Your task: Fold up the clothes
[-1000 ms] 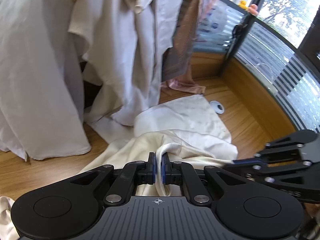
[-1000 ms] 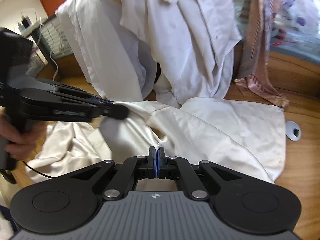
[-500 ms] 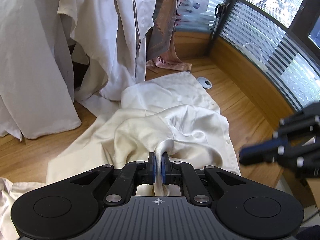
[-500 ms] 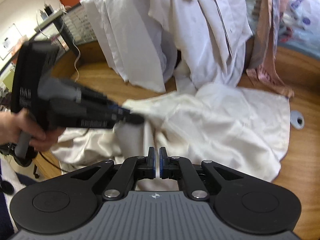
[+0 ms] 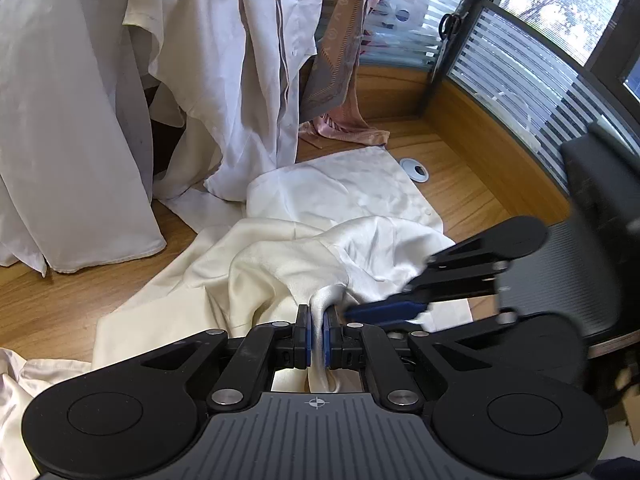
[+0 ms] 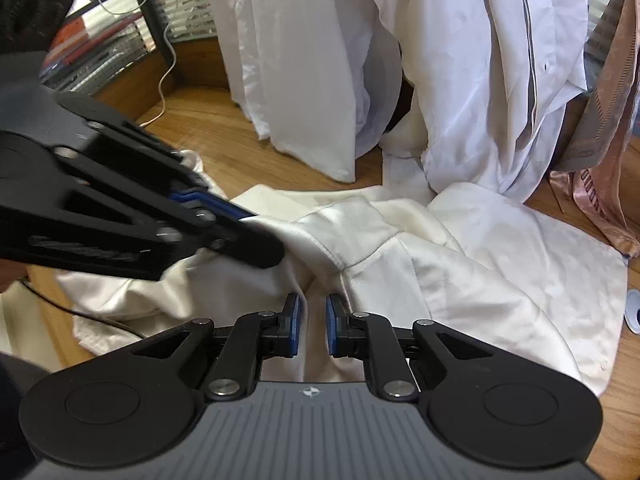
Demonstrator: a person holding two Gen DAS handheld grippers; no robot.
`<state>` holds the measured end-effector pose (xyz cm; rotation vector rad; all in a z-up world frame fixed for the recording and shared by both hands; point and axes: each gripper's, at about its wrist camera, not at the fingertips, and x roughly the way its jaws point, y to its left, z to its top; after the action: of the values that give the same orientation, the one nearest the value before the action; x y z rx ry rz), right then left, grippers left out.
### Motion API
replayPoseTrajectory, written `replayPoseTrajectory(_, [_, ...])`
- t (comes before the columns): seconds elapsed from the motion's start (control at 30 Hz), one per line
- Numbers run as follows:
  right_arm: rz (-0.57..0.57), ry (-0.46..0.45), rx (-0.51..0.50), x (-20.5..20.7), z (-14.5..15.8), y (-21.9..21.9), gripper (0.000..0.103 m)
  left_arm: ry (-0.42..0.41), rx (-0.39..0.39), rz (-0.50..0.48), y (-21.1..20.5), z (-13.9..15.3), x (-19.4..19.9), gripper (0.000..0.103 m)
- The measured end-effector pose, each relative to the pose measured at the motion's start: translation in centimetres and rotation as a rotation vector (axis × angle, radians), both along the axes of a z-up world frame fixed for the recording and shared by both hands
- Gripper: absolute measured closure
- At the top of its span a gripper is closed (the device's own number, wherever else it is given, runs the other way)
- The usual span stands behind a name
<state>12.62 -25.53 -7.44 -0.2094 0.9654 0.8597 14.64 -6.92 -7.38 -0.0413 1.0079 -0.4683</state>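
Note:
A cream satin garment [image 5: 280, 264] lies crumpled on the wooden desk [image 5: 60, 304]. My left gripper [image 5: 316, 332] is shut on a raised fold of it, the cloth pinched between the blue pads. In the right wrist view the same garment [image 6: 460, 280] spreads out below, and the left gripper [image 6: 256, 240] reaches in from the left holding its fold. My right gripper [image 6: 313, 320] hovers just above the cloth beside a seam; its jaws are opening, a narrow gap between the pads with nothing pinched. It also shows blurred at the right of the left wrist view [image 5: 384, 312].
White shirts [image 5: 240, 80] hang over the back of the desk, with a pink and grey scarf [image 5: 340, 80] beside them. A round cable grommet [image 5: 415, 168] sits past the garment. A black chair [image 5: 592, 216] stands on the right. A white cable [image 6: 168, 60] trails at back left.
The right gripper's jaws were shut and now stand slightly apart; it has come down close to the left gripper. The left gripper still holds its fold, pulled a little toward me.

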Motion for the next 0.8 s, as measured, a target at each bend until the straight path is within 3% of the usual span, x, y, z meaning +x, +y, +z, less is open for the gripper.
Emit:
replayPoseTrajectory(0.27, [-0.020, -0.012, 0.020, 1.6, -2.0, 0.8, 0.084, 0.009, 0.003, 0.014, 0.1, -0.1, 0.6, 0.095])
replayPoseTrajectory(0.33, [-0.025, -0.027, 0.010, 1.8, -2.4, 1.1, 0.068, 0.011, 0.003, 0.018, 0.2, -0.2, 0.8, 0.095])
replayPoseTrajectory(0.4, [-0.019, -0.041, -0.010, 2.0, -2.9, 1.6, 0.058, 0.015, 0.004, 0.023, 0.1, -0.3, 0.9, 0.095])
replayPoseTrajectory(0.5, [-0.010, -0.047, -0.031, 2.4, -3.9, 2.3, 0.058, 0.022, 0.007, 0.035, 0.2, -0.4, 1.2, 0.095])
replayPoseTrajectory(0.57, [-0.007, -0.042, -0.044, 2.6, -4.5, 2.7, 0.060, 0.025, 0.010, 0.044, 0.3, -0.5, 1.4, 0.095])
replayPoseTrajectory(0.6, [-0.007, -0.040, -0.052, 2.7, -4.8, 2.9, 0.070, 0.026, 0.011, 0.049, 0.5, -0.5, 1.5, 0.095])
replayPoseTrajectory(0.63, [-0.010, -0.034, -0.066, 2.7, -5.0, 3.1, 0.089, 0.027, 0.012, 0.055, 0.6, -0.5, 1.5, 0.095])
replayPoseTrajectory(0.67, [-0.013, -0.028, -0.078, 2.8, -5.2, 3.2, 0.098, 0.027, 0.012, 0.061, 0.7, -0.5, 1.6, 0.095])
replayPoseTrajectory(0.8, [-0.039, -0.030, -0.048, 2.0, -3.7, 2.0, 0.101, 0.021, 0.013, 0.089, 1.3, -0.2, 1.8, 0.095])
